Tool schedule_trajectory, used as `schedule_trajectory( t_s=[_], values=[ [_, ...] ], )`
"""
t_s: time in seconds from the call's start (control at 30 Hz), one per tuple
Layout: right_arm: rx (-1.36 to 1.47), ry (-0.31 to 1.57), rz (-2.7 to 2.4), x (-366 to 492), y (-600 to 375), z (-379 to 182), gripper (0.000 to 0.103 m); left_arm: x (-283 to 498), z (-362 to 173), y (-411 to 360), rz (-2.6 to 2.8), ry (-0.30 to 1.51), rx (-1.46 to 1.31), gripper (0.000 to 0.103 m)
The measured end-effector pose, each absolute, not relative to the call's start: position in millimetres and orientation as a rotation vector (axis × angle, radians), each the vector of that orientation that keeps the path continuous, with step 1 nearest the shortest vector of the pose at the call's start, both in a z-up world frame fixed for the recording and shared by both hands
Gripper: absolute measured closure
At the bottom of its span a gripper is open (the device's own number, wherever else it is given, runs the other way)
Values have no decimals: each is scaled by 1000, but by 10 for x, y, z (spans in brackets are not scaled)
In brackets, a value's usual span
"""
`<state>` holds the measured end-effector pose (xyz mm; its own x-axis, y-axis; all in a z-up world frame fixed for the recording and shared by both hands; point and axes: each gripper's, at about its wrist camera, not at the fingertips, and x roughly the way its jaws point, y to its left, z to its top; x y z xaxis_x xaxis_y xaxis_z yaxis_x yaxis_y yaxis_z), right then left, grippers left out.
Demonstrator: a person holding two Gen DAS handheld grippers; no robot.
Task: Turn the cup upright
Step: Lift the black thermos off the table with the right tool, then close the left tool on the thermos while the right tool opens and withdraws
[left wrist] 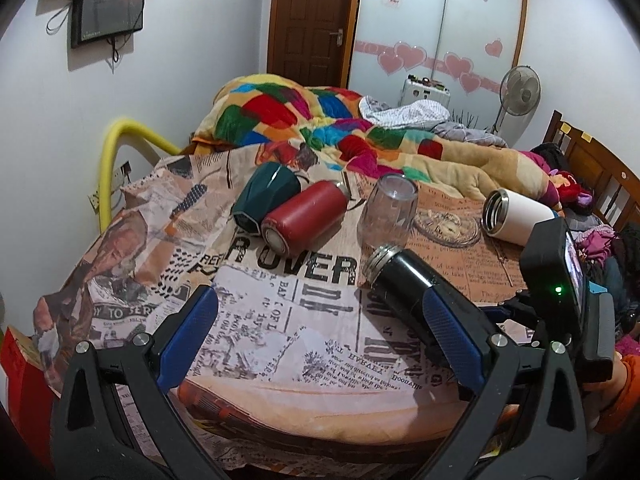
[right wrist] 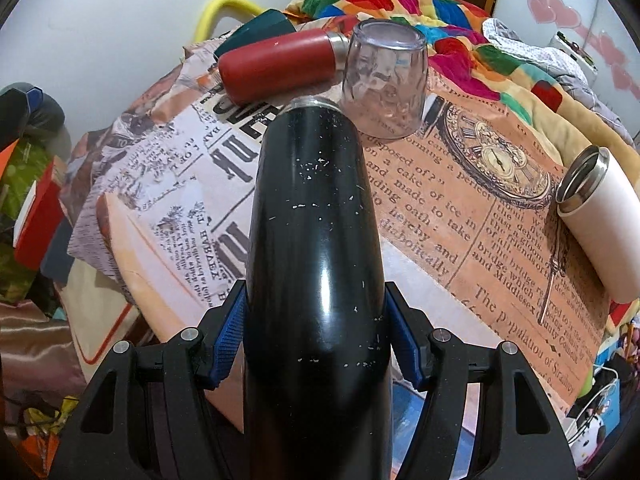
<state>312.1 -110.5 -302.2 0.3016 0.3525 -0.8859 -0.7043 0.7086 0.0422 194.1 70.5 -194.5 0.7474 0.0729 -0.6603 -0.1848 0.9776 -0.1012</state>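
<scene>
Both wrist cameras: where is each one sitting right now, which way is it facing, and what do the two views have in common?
Left wrist: on the open left gripper, low at the table's near edge, facing the door; the right gripper's camera unit and the person's orange sleeve show at right.
Right wrist: on the right gripper, shut on the black bottle, looking along it; only its own fingers show.
Shared: black bottle, inverted clear cup, red bottle, white bottle.

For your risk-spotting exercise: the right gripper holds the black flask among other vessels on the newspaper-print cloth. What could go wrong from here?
1. The right gripper clamps the glossy black flask near one end, so it may slip or pivot as it is turned.
2. Its steel mouth sits close to the inverted clear plastic cup; swinging it up could topple that cup.
3. The cloth is wrinkled over soft bedding, so a flask set upright may tip.
</scene>
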Motion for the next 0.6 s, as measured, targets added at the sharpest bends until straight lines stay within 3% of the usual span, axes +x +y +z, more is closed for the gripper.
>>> schedule_trajectory(
  t_s=[0.23,0.5,0.6],
  values=[
    [-405,1063,726,3118,-1089,-3078,41,2000,-2059,707,139,766,-180,0],
    [-378,987,755,2940,-1250,-2726,41,2154,-2196,654,61,862,-275,1],
    [-354,945,742,2848,-1395,-2566,40,2237,-2331,616,16,927,-339,7]
  ],
)
